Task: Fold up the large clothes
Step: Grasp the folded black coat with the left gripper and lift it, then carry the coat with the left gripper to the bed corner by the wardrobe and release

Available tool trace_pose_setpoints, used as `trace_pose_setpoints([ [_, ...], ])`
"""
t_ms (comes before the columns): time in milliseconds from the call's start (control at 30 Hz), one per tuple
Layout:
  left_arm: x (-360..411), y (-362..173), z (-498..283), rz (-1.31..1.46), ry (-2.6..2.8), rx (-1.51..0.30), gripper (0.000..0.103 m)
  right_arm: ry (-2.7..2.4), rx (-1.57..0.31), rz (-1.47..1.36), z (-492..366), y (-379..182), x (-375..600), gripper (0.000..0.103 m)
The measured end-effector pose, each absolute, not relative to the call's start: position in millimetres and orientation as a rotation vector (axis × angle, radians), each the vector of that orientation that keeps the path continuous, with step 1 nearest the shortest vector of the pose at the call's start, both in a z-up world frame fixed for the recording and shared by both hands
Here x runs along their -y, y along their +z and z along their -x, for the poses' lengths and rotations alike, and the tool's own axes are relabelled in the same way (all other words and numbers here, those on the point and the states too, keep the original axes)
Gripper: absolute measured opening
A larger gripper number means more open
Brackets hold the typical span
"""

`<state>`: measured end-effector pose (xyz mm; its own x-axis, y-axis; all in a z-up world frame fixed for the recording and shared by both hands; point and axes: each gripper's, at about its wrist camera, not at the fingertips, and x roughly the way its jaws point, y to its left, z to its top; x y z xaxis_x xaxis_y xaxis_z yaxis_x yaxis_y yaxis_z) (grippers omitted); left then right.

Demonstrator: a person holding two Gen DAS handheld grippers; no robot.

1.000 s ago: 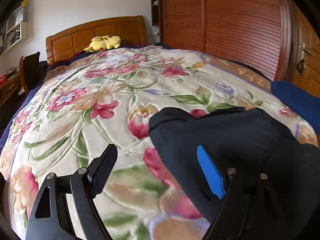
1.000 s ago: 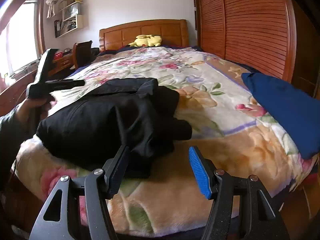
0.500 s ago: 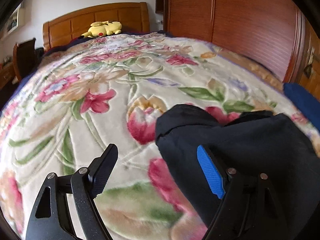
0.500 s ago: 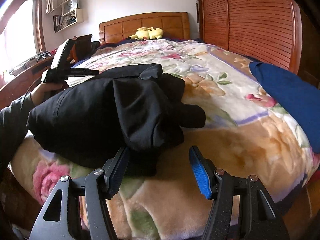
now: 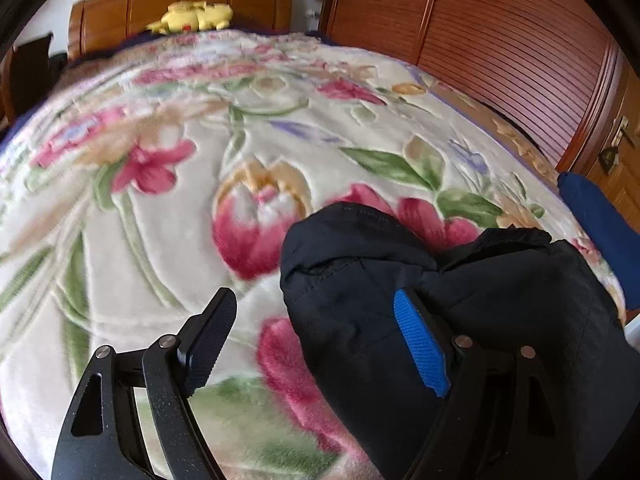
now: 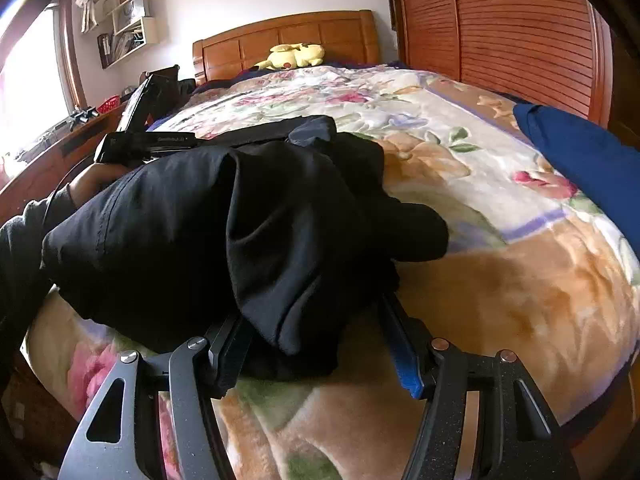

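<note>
Two claws work over a bed (image 6: pixel 500 280) covered by a plush floral blanket (image 5: pixel 168 208), cream with raised pink, green and tan blooms.

Left wrist view: the left claw (image 5: pixel 316 338) fills the lower frame, angled down toward the blanket. Its jaws stand wide apart and hold nothing. The left finger (image 5: pixel 208 334) is matte black with a ribbed pad and hangs over bare blanket; the right finger's blue ribbed pad (image 5: pixel 420 344) sits against the dark garment (image 5: pixel 500 312). That garment, a smooth black woven fabric with visible stitching, lies bunched in rounded folds at lower right.

Right wrist view: the right claw (image 6: pixel 316 344) reaches in low from the bottom edge, near level with the bed. Its jaws are wide, one on each side of a hanging fold of the garment (image 6: pixel 248 220), not pinching it. The garment is heaped at centre left of the frame, near the bed's front edge. At centre left, a hand (image 6: pixel 94 180) in a dark sleeve holds the left claw (image 6: pixel 144 136) behind the heap.

A yellow plush toy (image 6: pixel 294 55) rests by the wooden headboard (image 6: pixel 320 36); a blue cloth (image 6: pixel 580 156) lies at right, beside slatted wooden doors (image 6: pixel 512 28).
</note>
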<state>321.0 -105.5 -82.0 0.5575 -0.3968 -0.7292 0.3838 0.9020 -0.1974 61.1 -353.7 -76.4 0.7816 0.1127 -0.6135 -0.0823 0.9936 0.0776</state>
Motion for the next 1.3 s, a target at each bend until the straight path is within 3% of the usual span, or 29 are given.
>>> trace_pose_setpoints([
  [67, 104, -86, -324, 0.060, -0.495, -0.885, 0.072, 0.109, -0.670, -0.052, -61, -77, 352, 0.064],
  [133, 105, -89, -323, 0.107, -0.544, -0.905, 0.055, 0.134, -0.675, -0.072, -62, -77, 354, 0.056],
  [167, 106, -89, -323, 0.111, -0.549, -0.907, 0.053, 0.157, -0.677, -0.089, -62, -77, 355, 0.048],
  [300, 112, -84, -316, 0.081, -0.551, -0.908, 0.024, 0.195, -0.667, -0.096, -62, -76, 358, 0.028],
  [400, 115, -72, -306, 0.031, -0.498, -0.870, 0.014, 0.203, -0.629, -0.124, -57, -68, 366, 0.016],
  [900, 184, 28, -256, -0.094, -0.425, -0.648, 0.011, 0.106, -0.461, -0.098, -30, -22, 432, 0.011],
  [1300, 375, 109, -250, -0.064, -0.584, -0.500, 0.011, -0.123, -0.348, 0.082, 26, 67, 559, 0.011],
])
